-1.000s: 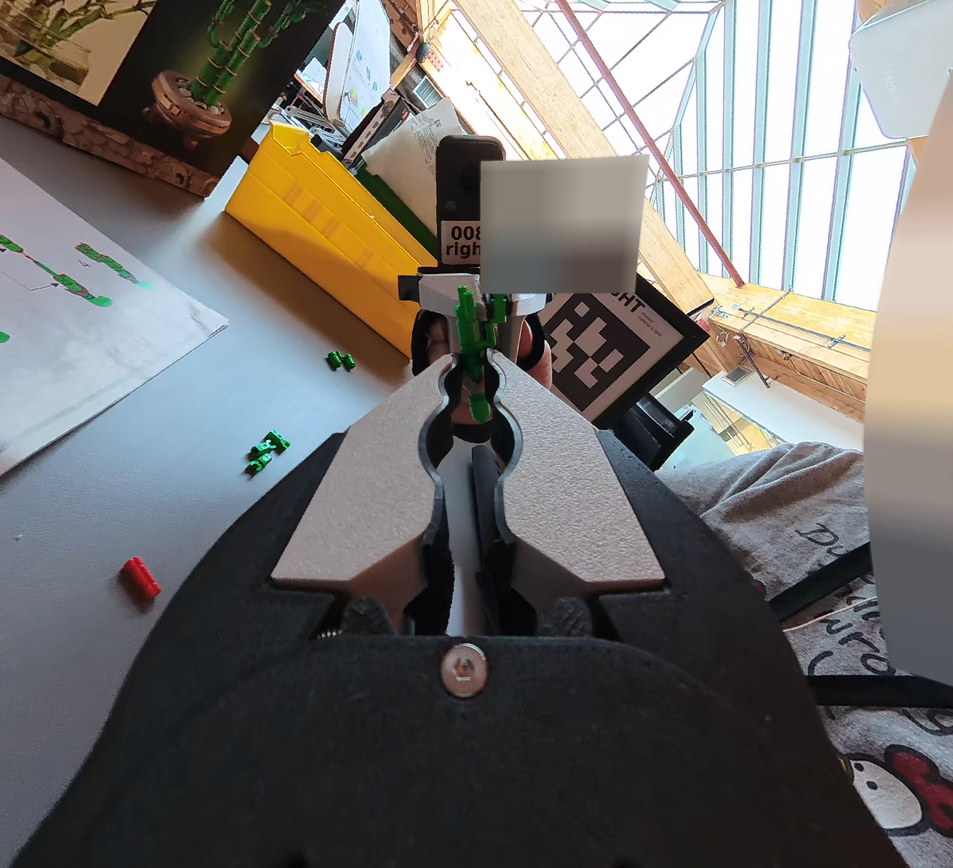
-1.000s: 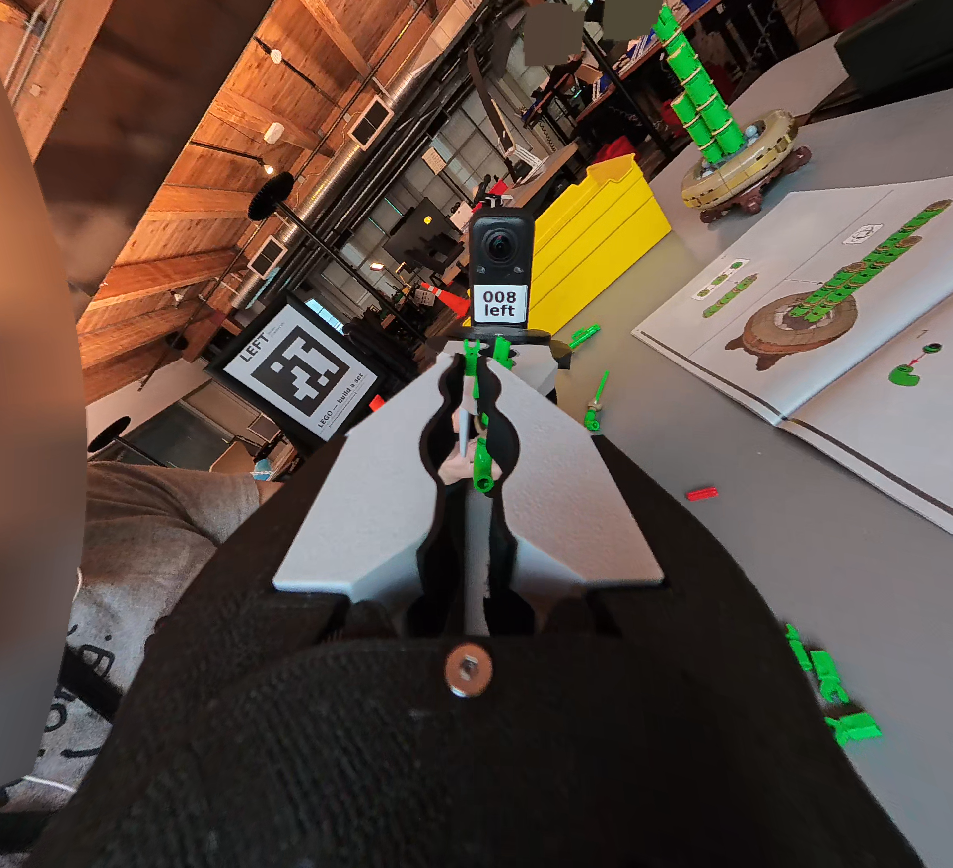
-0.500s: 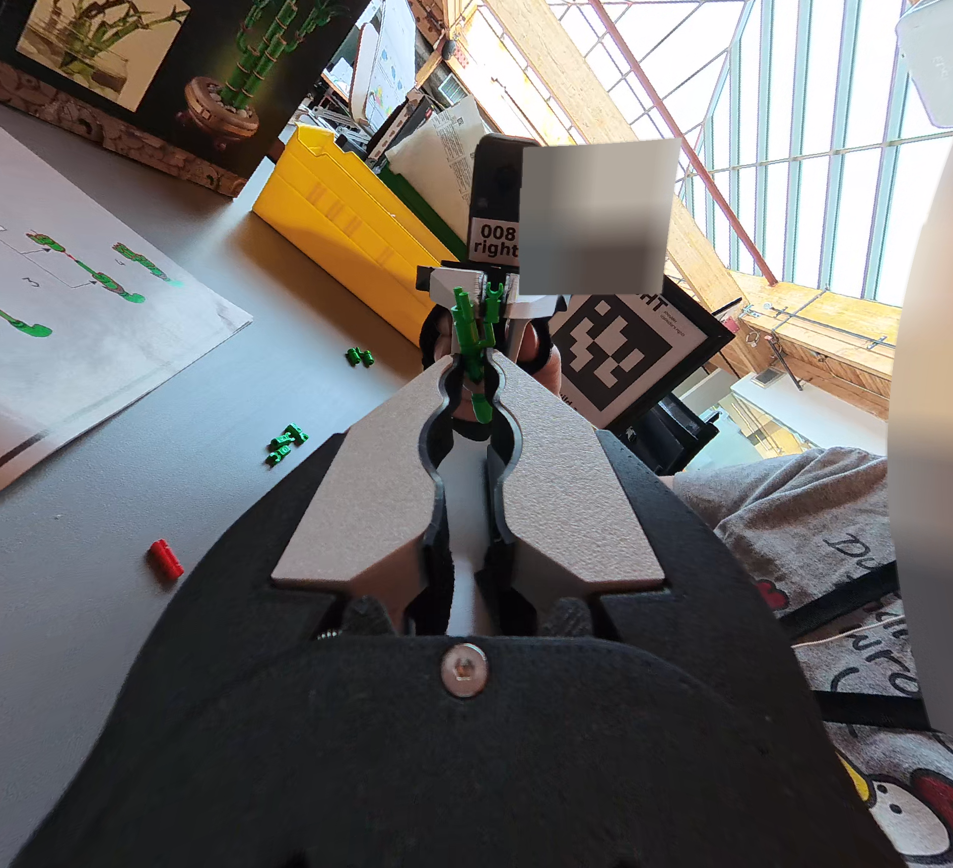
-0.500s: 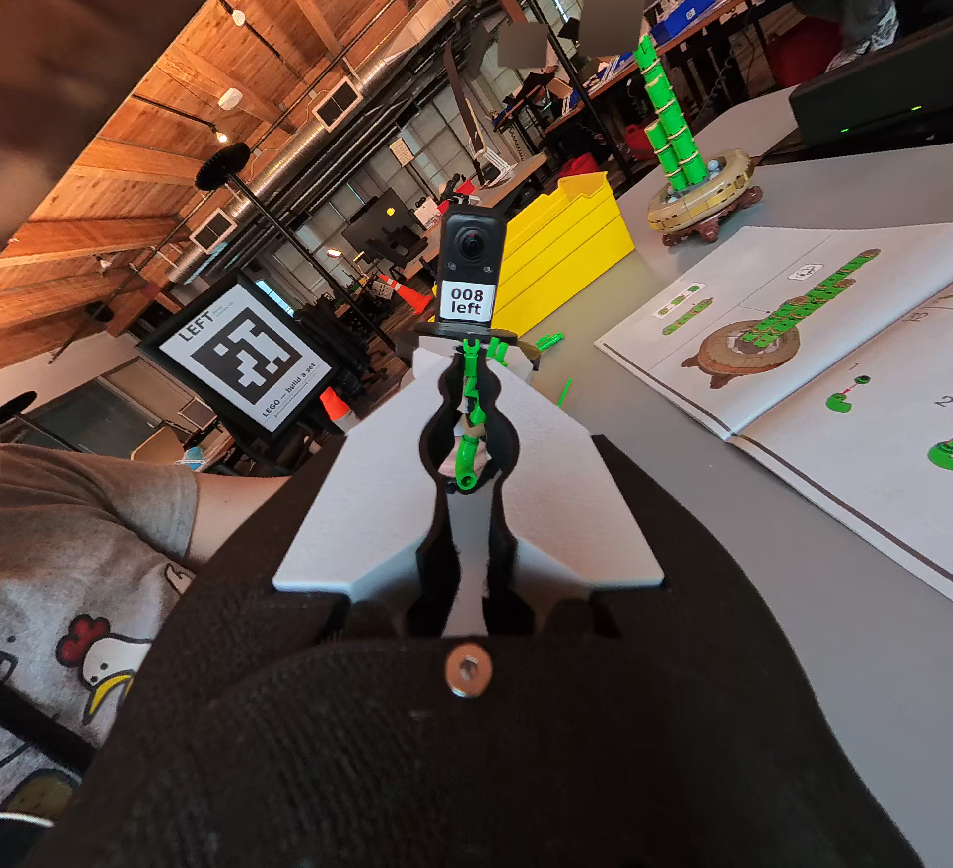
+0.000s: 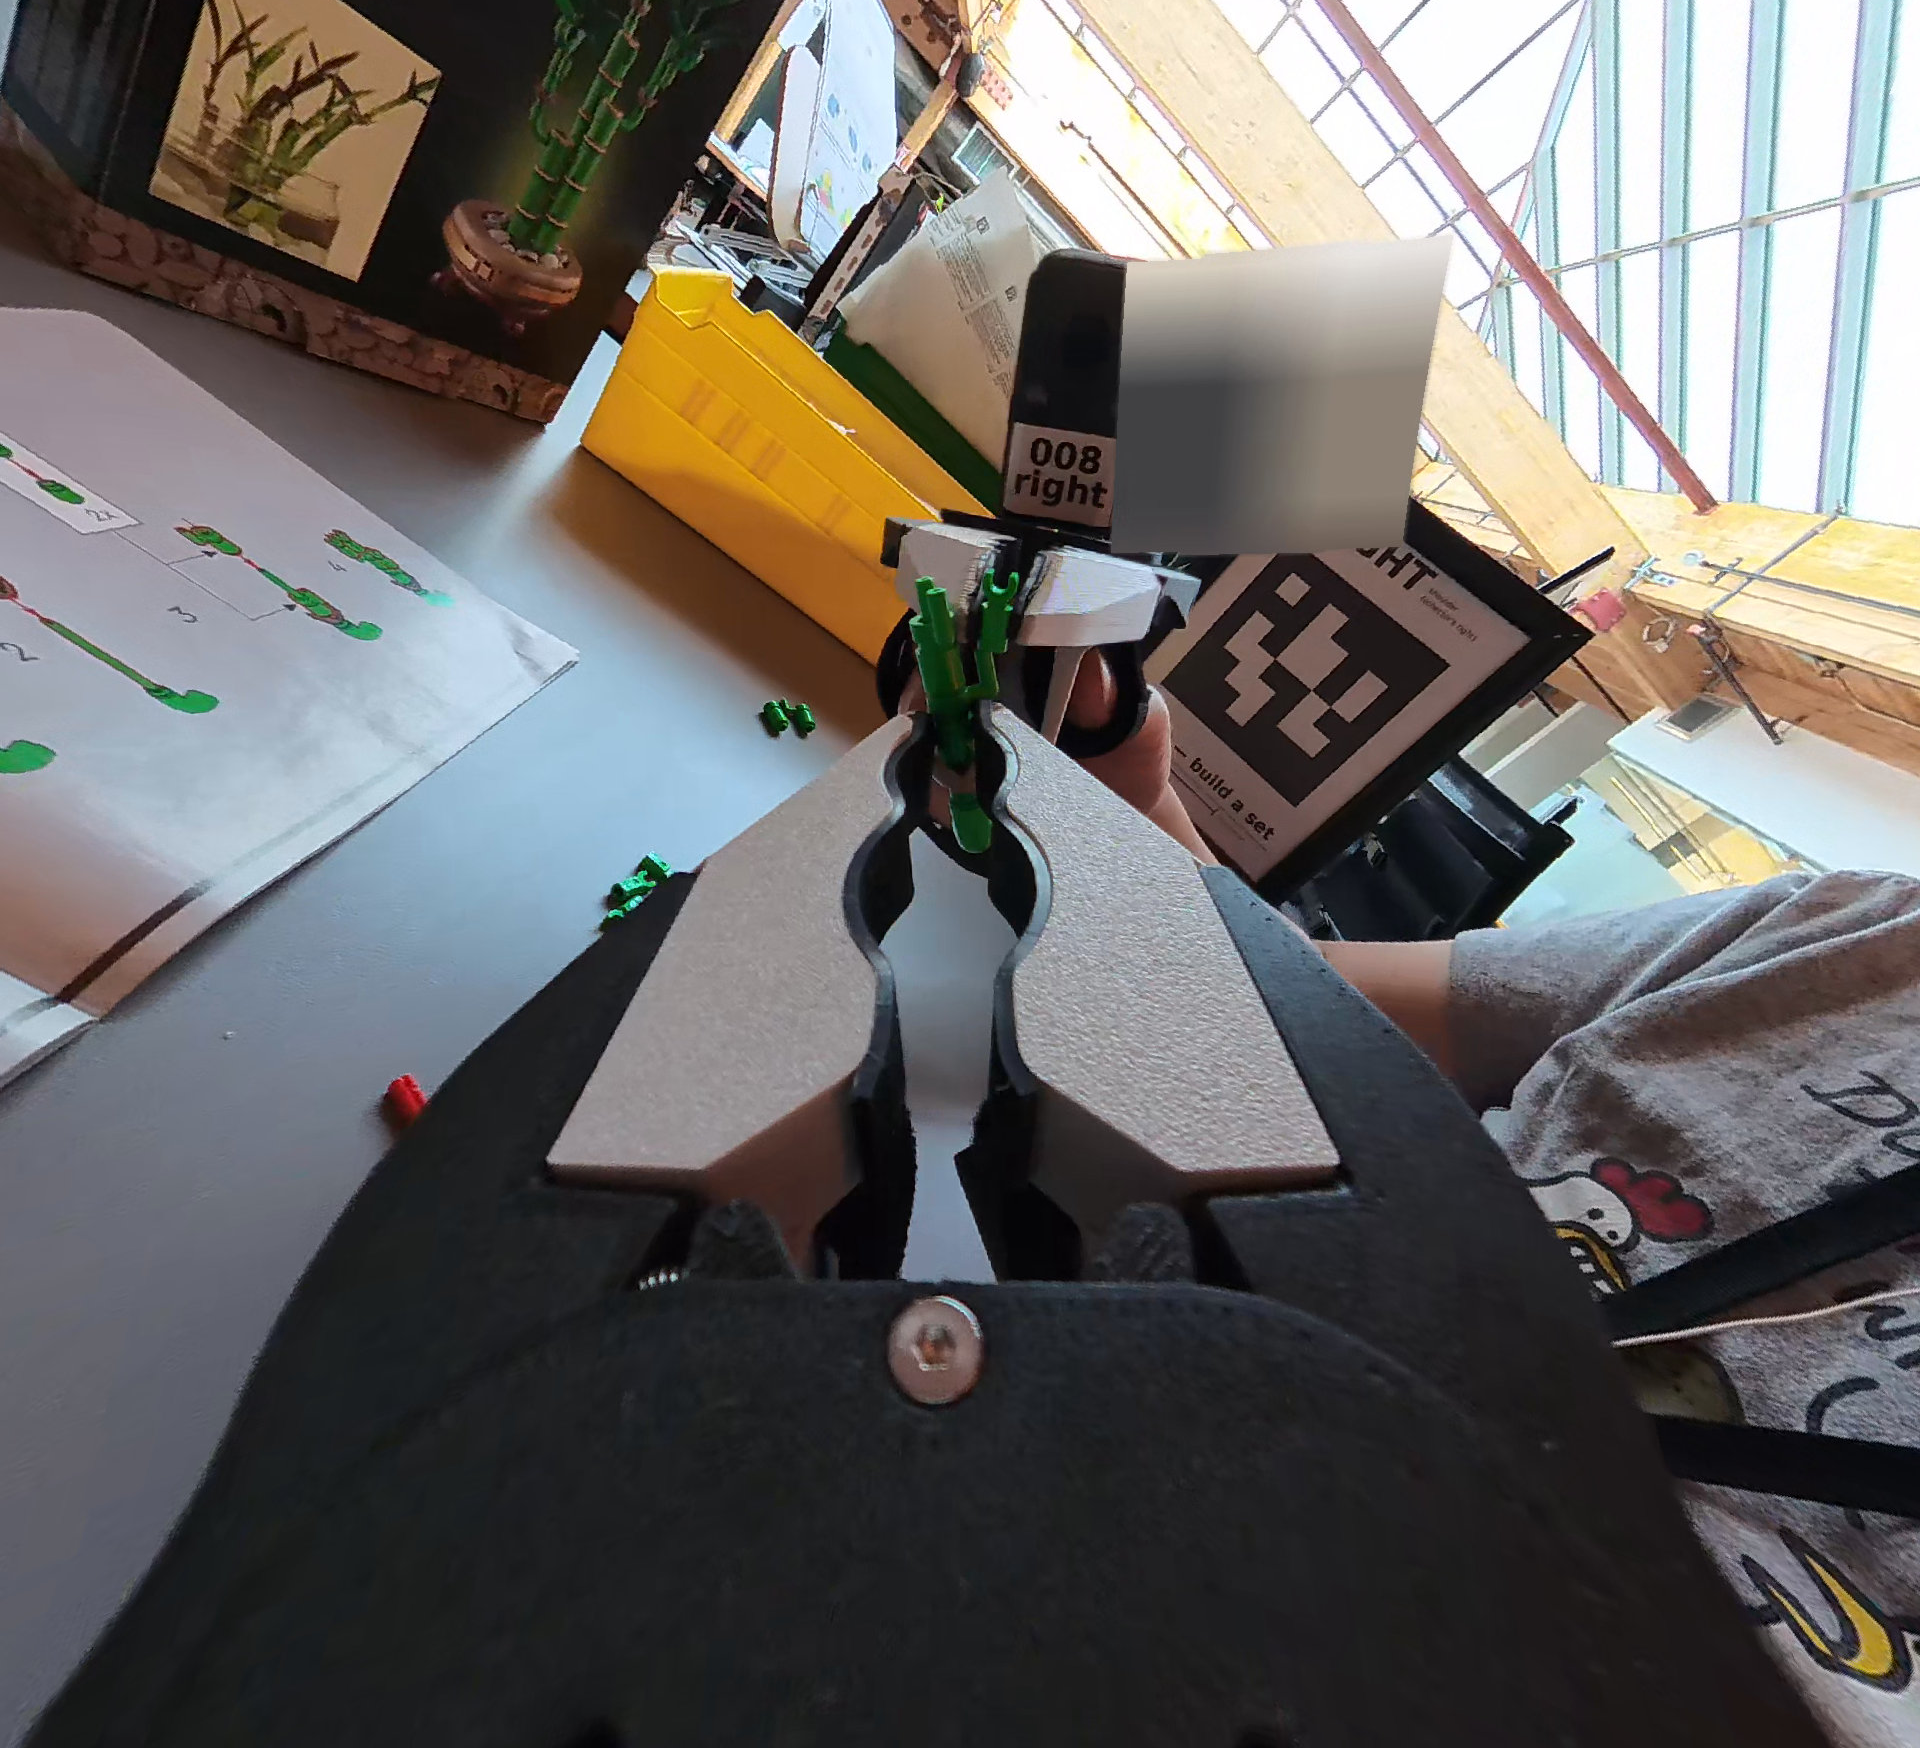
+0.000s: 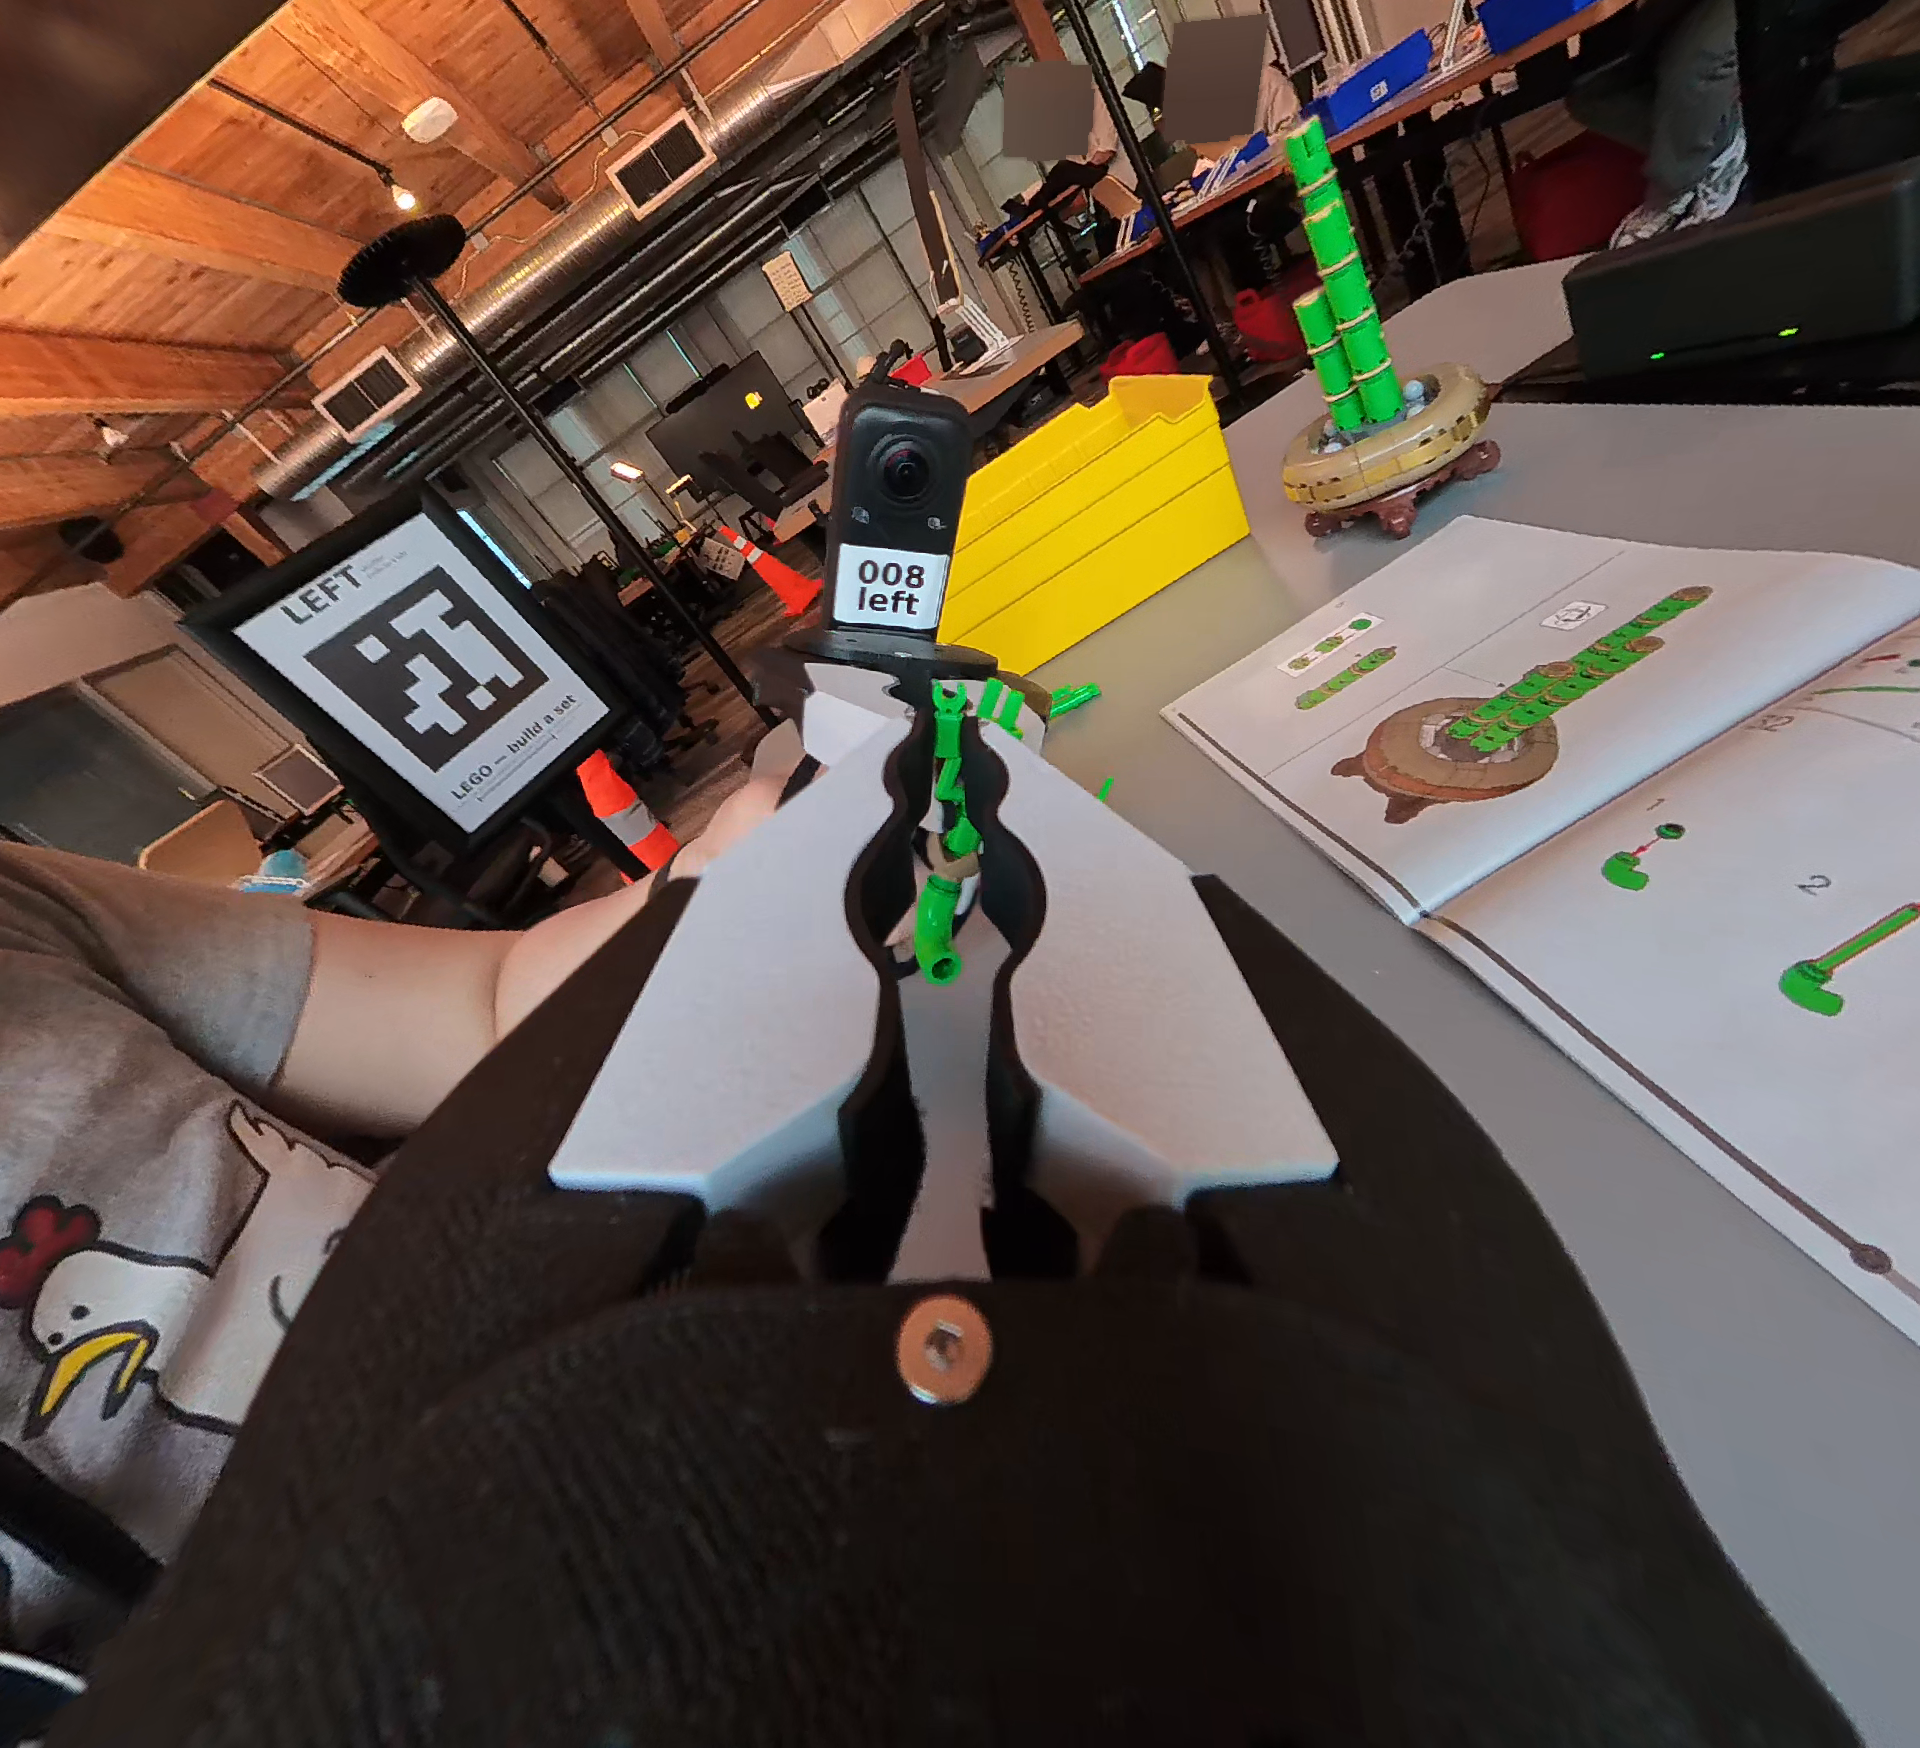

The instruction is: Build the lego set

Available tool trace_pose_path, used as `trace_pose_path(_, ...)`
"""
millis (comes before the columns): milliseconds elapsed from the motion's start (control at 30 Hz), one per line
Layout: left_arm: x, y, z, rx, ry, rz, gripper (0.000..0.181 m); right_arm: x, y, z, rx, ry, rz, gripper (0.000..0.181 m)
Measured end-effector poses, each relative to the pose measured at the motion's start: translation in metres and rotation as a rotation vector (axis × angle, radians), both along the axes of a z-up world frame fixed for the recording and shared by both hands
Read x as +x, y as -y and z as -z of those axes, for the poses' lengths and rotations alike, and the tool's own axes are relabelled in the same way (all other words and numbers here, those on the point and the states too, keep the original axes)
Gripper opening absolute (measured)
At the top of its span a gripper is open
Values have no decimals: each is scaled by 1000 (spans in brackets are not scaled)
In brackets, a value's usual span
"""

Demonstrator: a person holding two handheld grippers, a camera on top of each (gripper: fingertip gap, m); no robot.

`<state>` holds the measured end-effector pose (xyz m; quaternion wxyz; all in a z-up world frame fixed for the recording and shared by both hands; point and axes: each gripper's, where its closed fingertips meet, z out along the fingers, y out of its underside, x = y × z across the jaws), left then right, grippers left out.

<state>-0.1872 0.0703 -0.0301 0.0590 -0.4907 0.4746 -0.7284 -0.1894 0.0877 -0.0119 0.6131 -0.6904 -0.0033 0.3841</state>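
My left gripper [image 5: 951, 737] and right gripper [image 6: 951, 748] face each other tip to tip above the grey table [image 5: 499, 867]. Both are shut on a thin green lego stem [image 5: 956, 711] with forked twigs. In the right wrist view the green stem [image 6: 948, 763] runs back between my fingers with a tan ring and a curved green end piece [image 6: 935, 929]. I cannot tell whether it is one joined piece or two. The built bamboo model [image 6: 1351, 327] stands on its round tan base at the far right.
An open instruction booklet [image 5: 208, 711] lies on the table and also shows in the right wrist view [image 6: 1662, 763]. A yellow bin [image 5: 748, 441] and the set's box [image 5: 364, 88] stand behind. Loose green pieces [image 5: 787, 716] and a red piece [image 5: 402, 1098] lie on the table. A person's arm [image 6: 436, 992] is close. The tips of both grippers are at nearly the same place. Both grippers' tips are roughly 35 cm from the built bamboo model [image 6: 1351, 327].
Both grippers have stayed shut on the green stem and swung together. The booklet, box and bamboo model have shifted in the views.
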Motion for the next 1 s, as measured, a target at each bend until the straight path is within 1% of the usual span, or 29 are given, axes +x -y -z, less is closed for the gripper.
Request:
trace_pose_path(333,0,1,-2,30,13,-19,6,-1,1,-2,30,136,43,3)
trace_pose_path(467,1,1,0,86,20,-46,6,0,2,-1,37,184,51,4)
trace_pose_path(1000,-3,8,-11,394,119,-173,6,-5,15,-13,134,148,-50,3)
